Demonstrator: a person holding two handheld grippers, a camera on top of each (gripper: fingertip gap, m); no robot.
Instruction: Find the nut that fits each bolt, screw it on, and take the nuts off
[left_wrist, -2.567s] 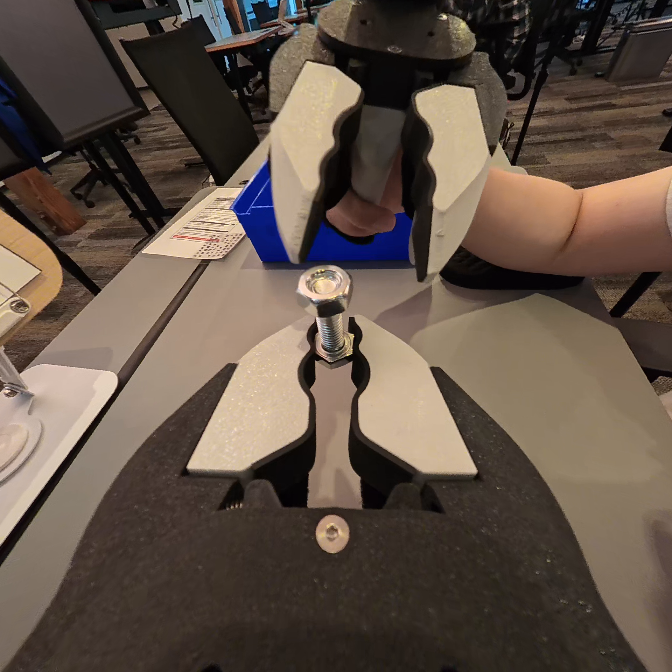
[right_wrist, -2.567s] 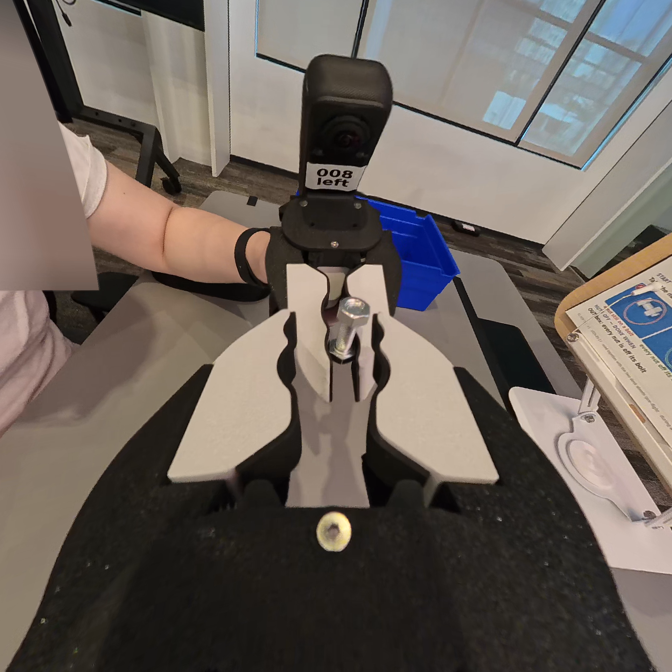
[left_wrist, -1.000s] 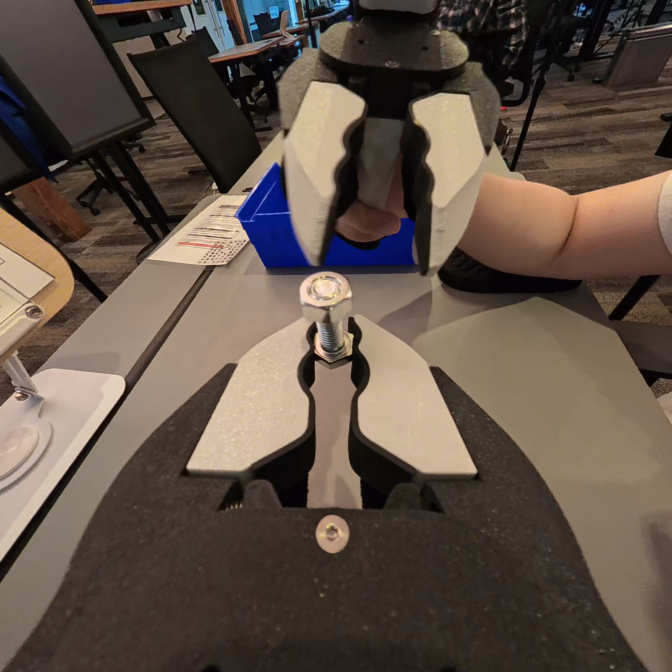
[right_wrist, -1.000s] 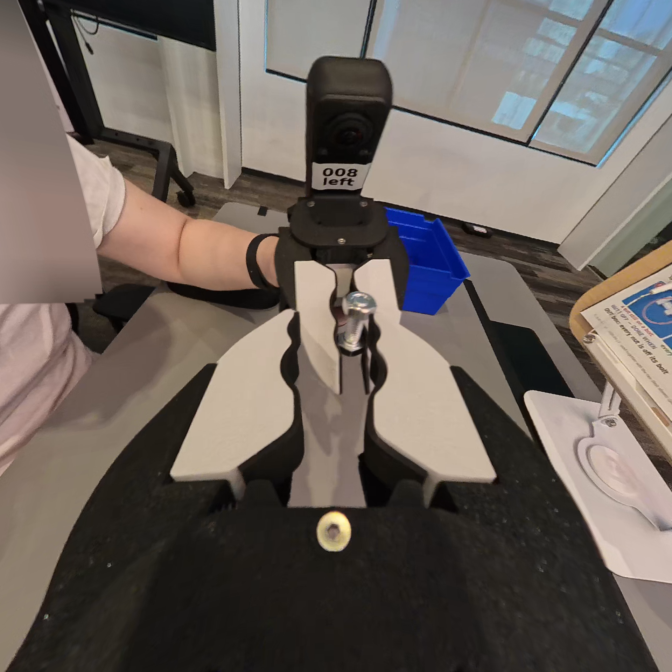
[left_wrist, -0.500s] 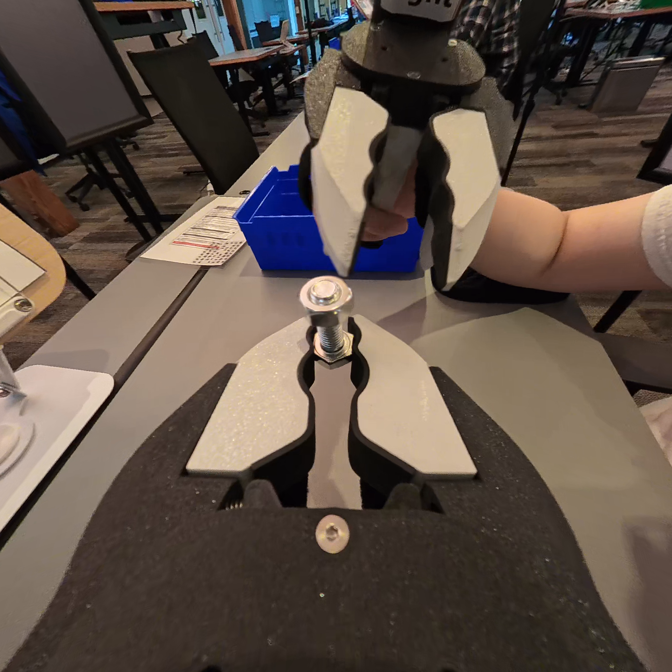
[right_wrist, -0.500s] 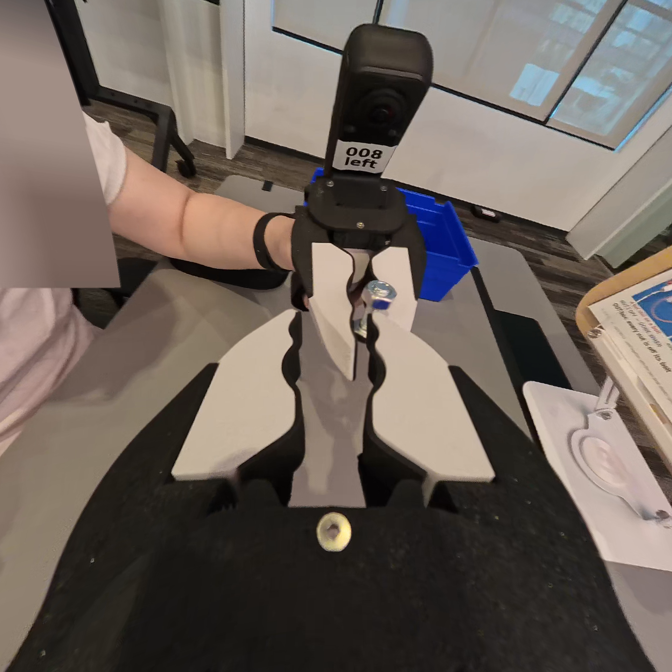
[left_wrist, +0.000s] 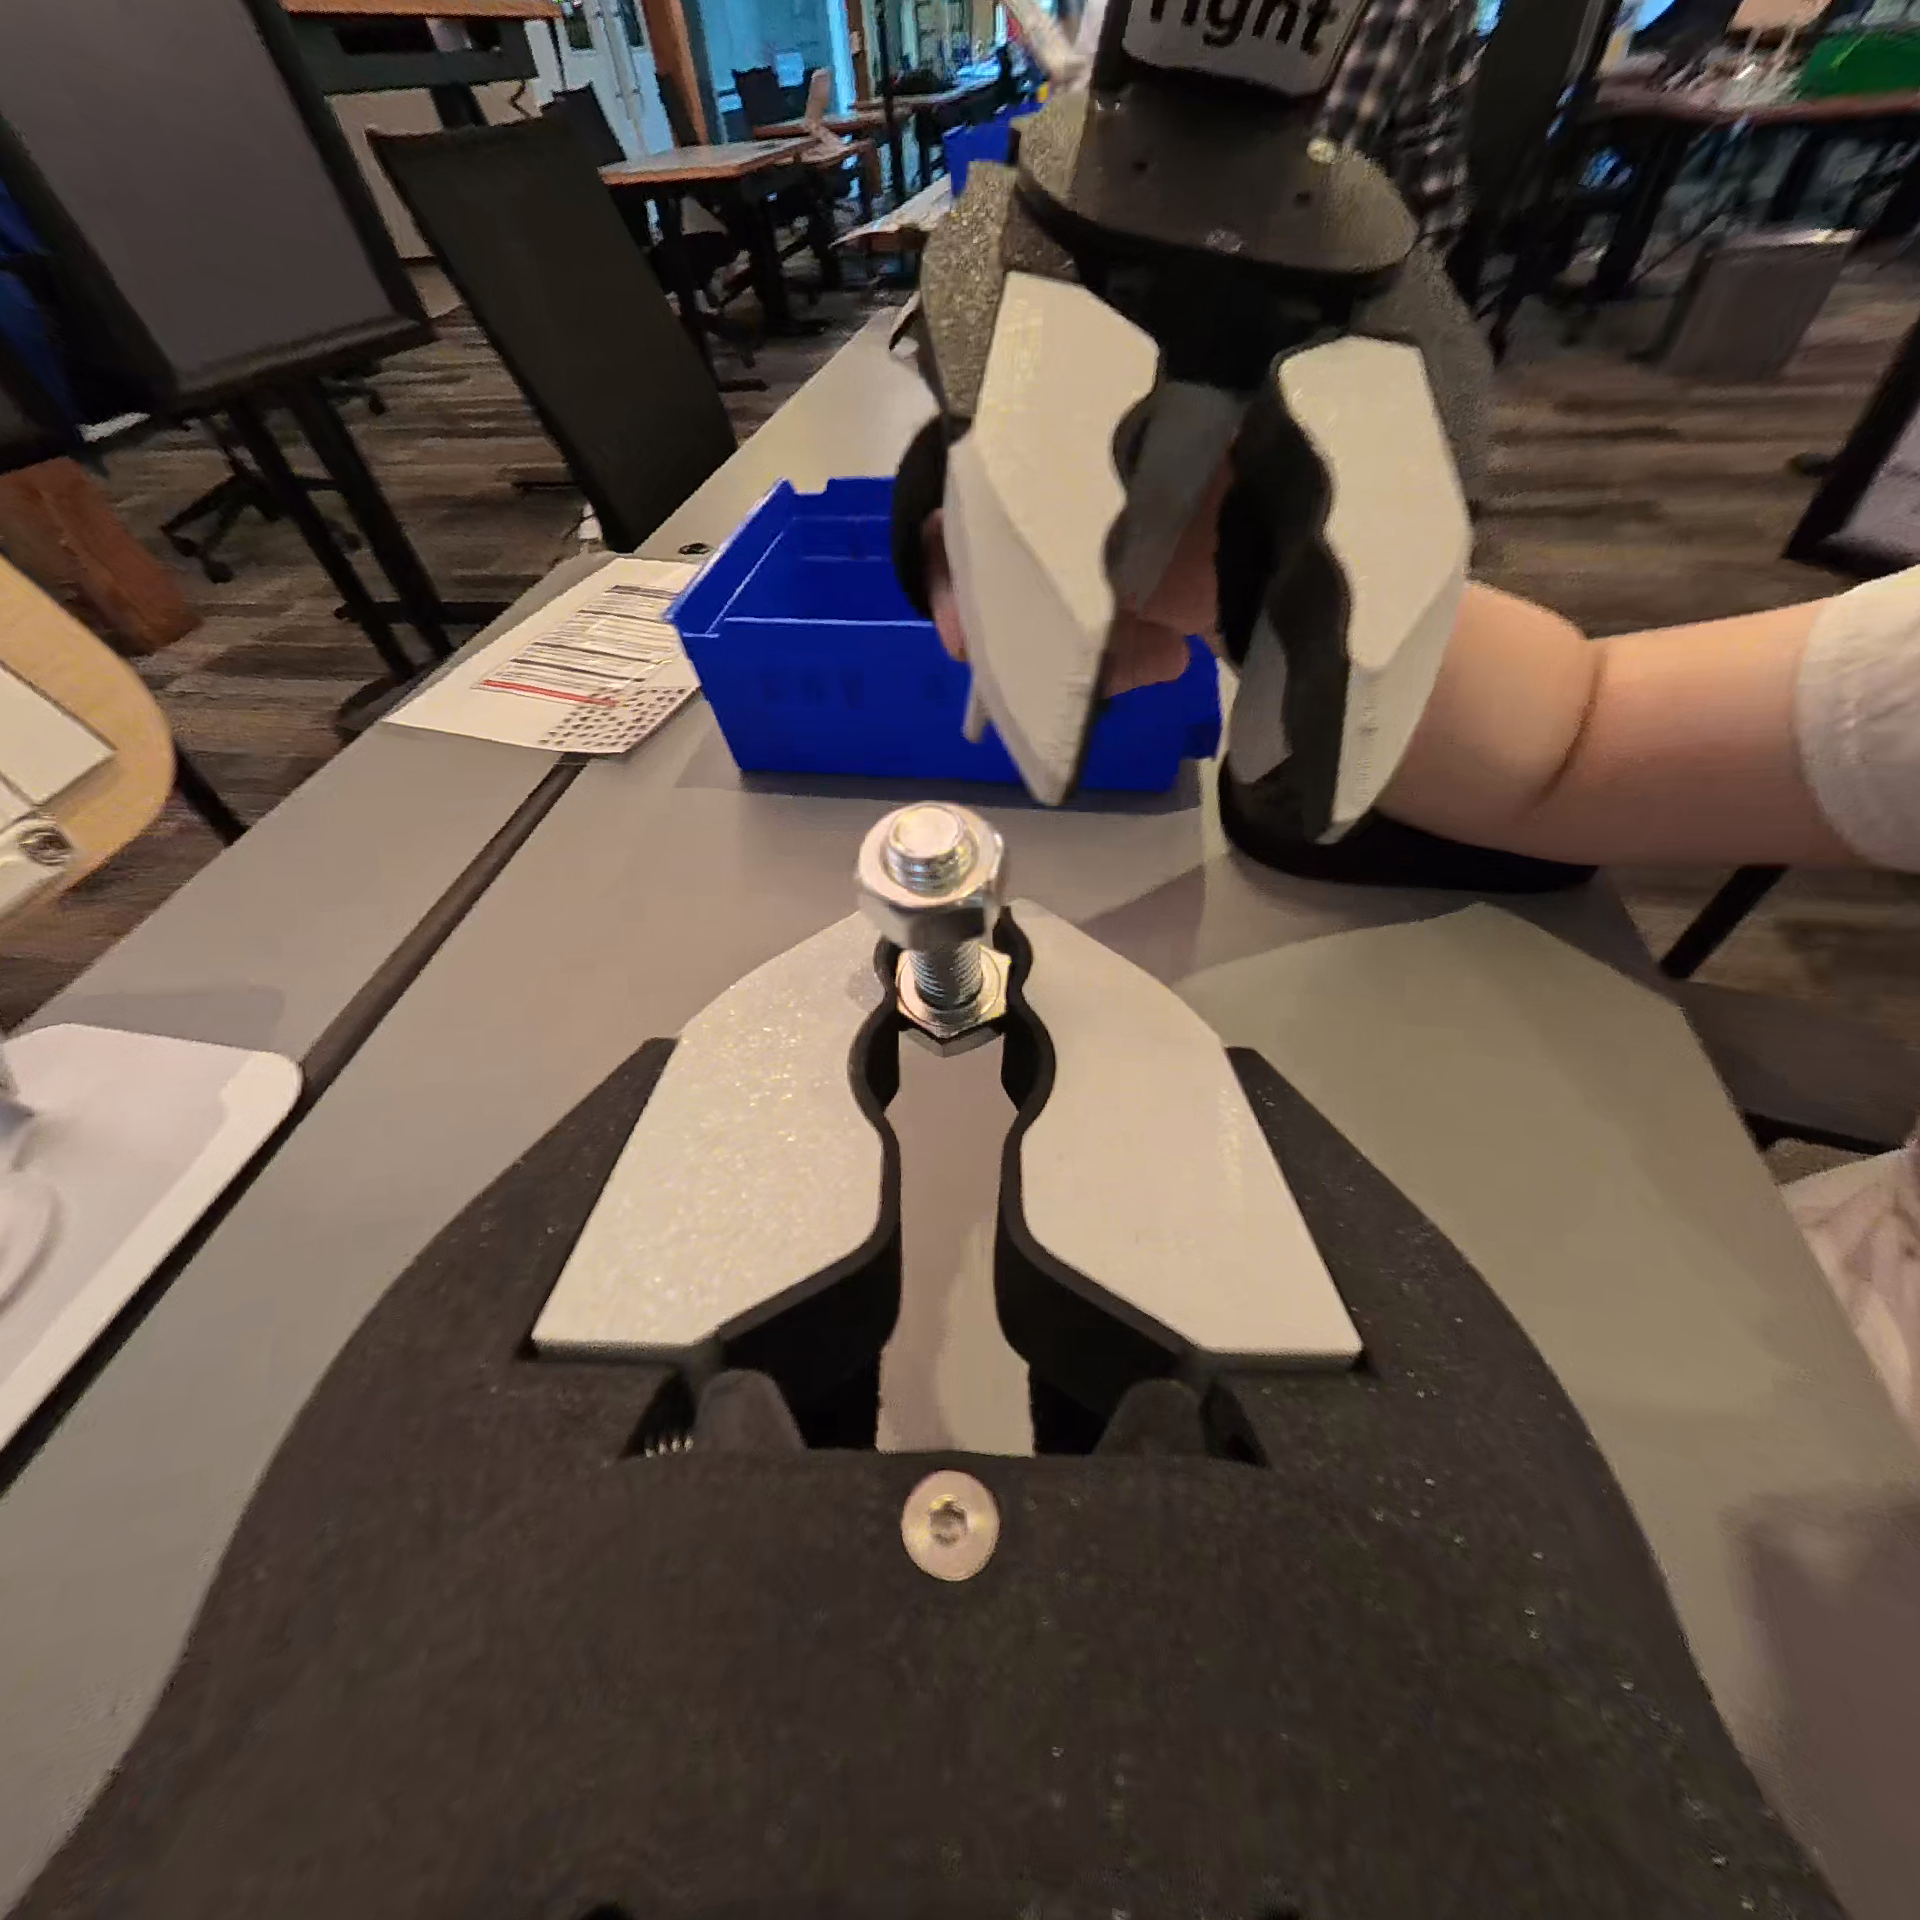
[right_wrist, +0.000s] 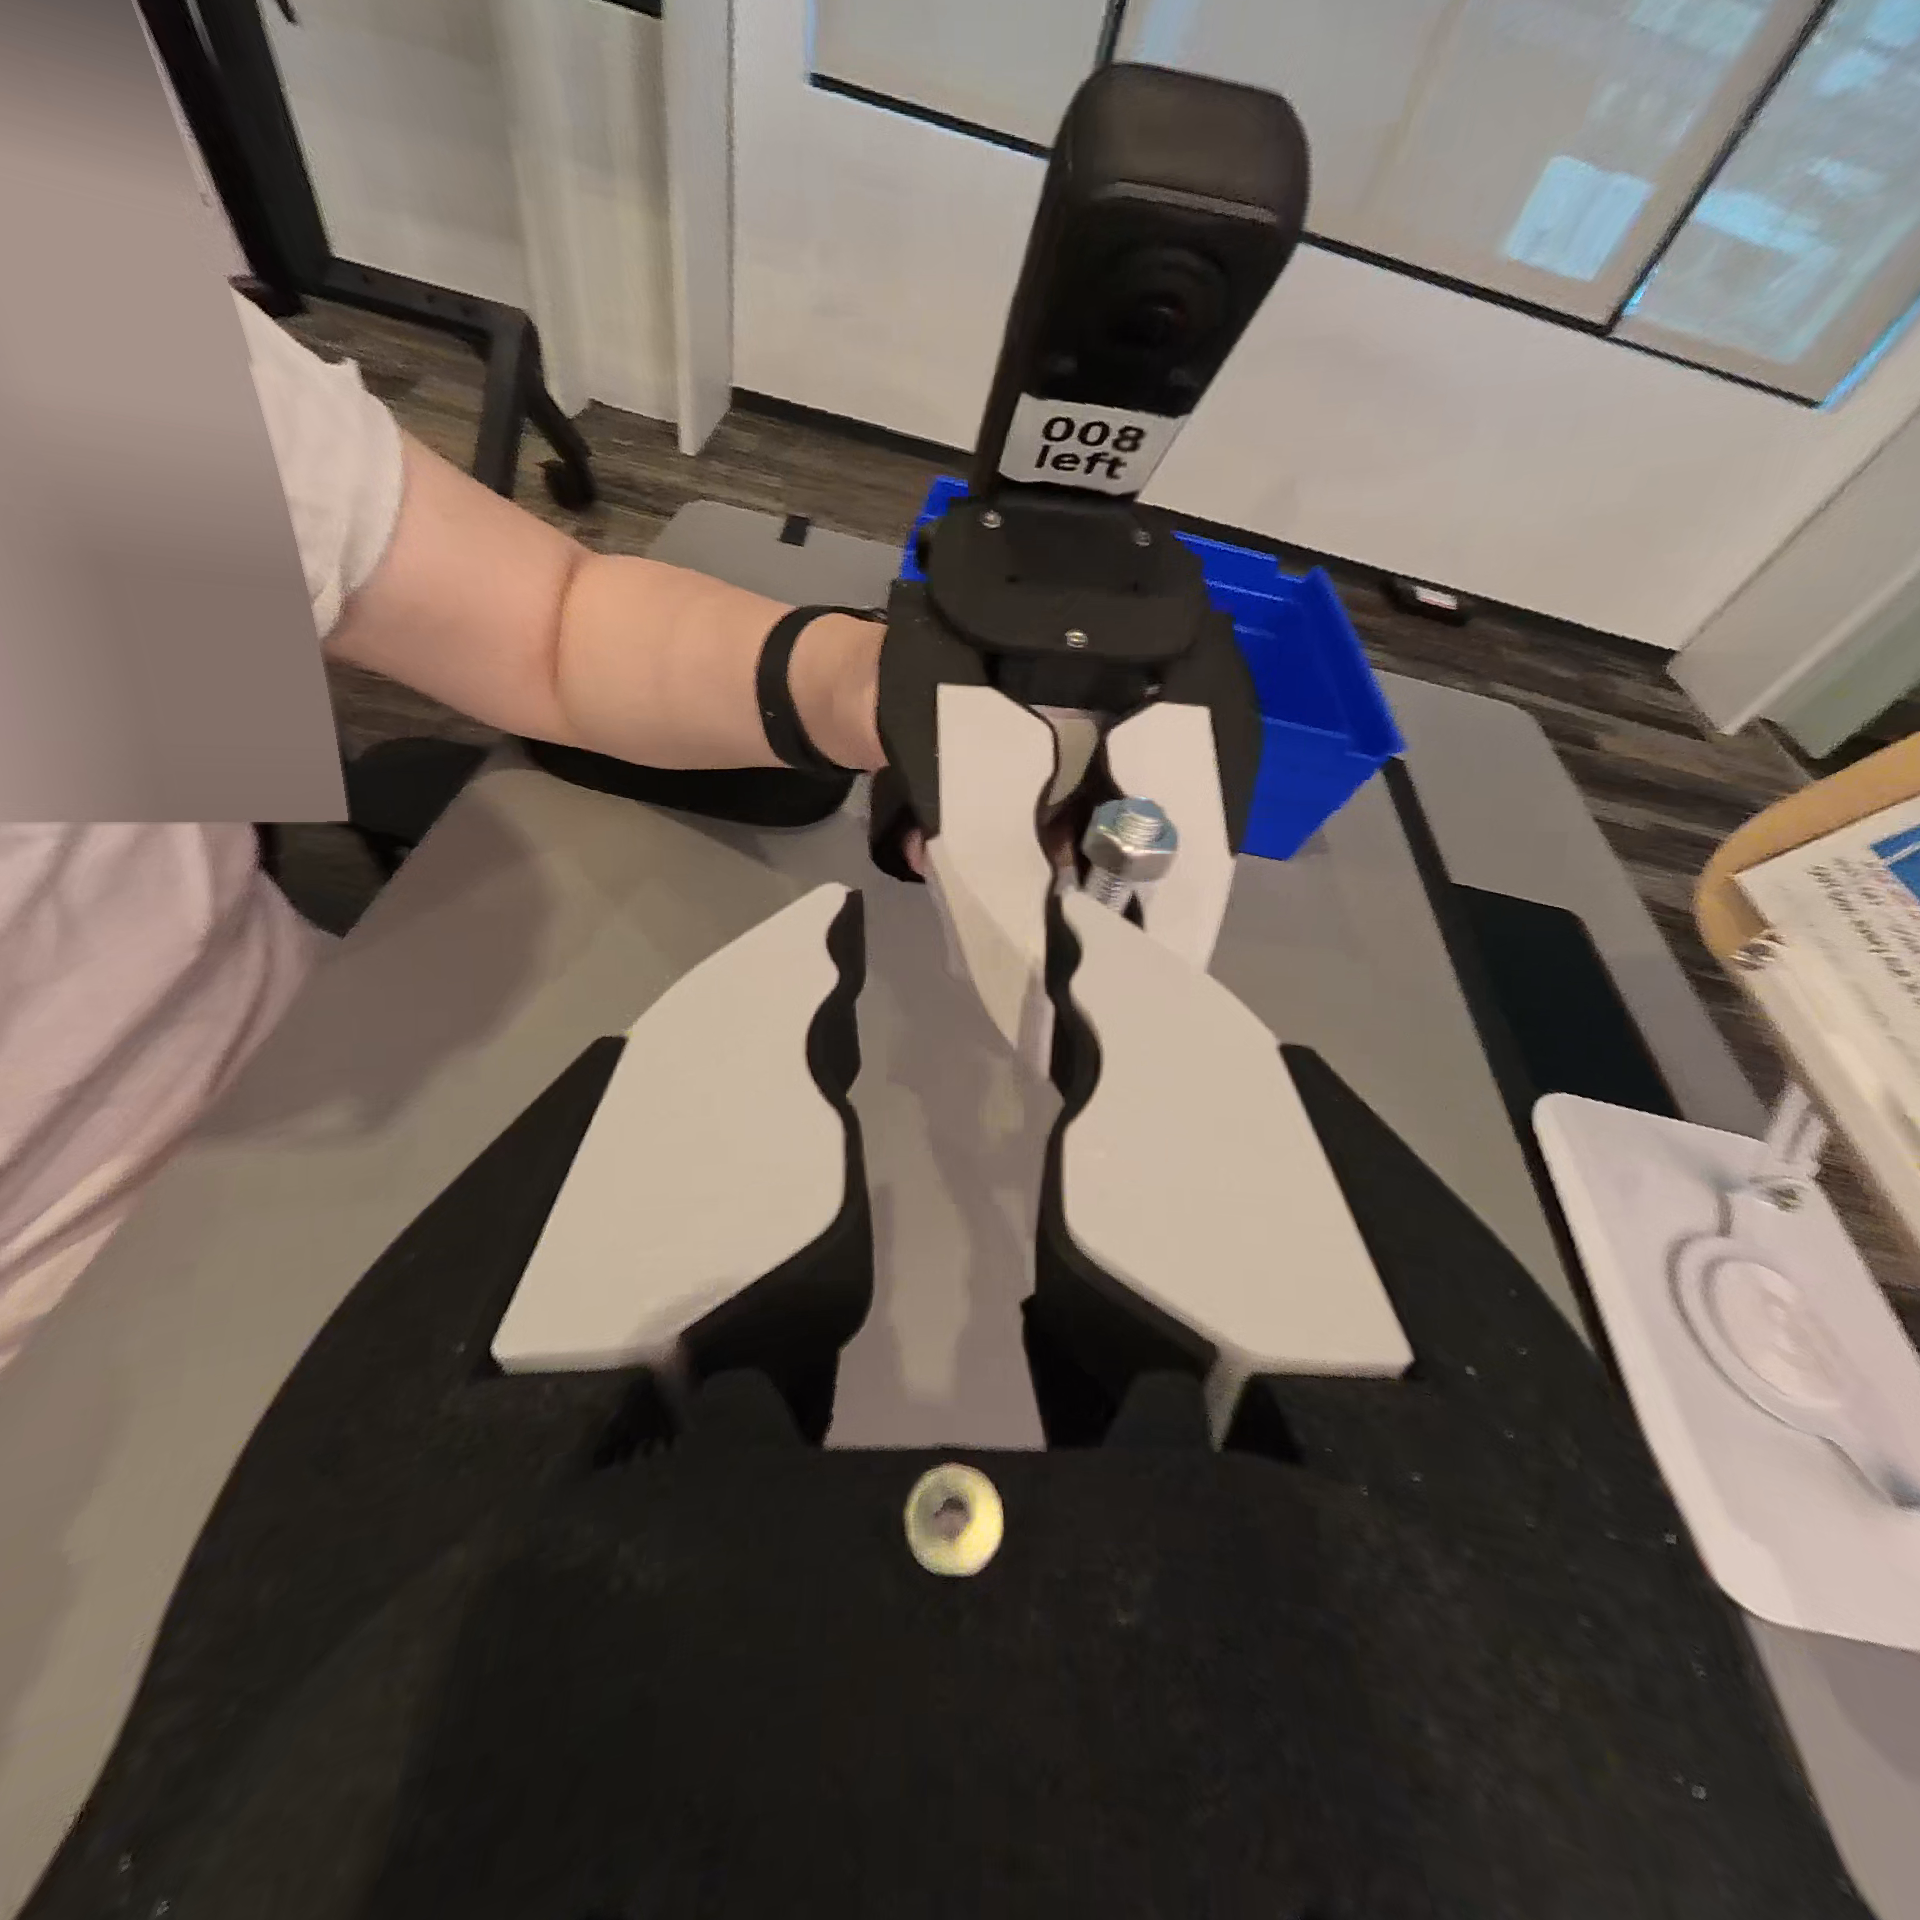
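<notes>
My left gripper (left_wrist: 948, 987) is shut on the hex head of a silver bolt (left_wrist: 943, 971), which stands upright above the grey table. A silver nut (left_wrist: 930, 883) sits at the top of the thread, with the bolt's end showing through it. My right gripper (left_wrist: 1174, 800) is open and empty, above and to the right of the nut, apart from it. In the right wrist view my right gripper (right_wrist: 956, 904) is open, and the left gripper (right_wrist: 1112, 935) faces it with the nut (right_wrist: 1132, 831) just right of the gap. The bolt's head is hidden there.
A blue bin (left_wrist: 831, 675) stands behind the bolt and also shows in the right wrist view (right_wrist: 1309, 727). A printed sheet (left_wrist: 582, 686) lies left of it. A white stand base (right_wrist: 1714, 1351) holds a sign board at the table's side. A person's forearm (left_wrist: 1610, 748) reaches in. About 5 cm separates my left fingertips from my right.
My right gripper has risen and swung to the right, away from the nut, and stays open. My left gripper keeps holding the bolt.
</notes>
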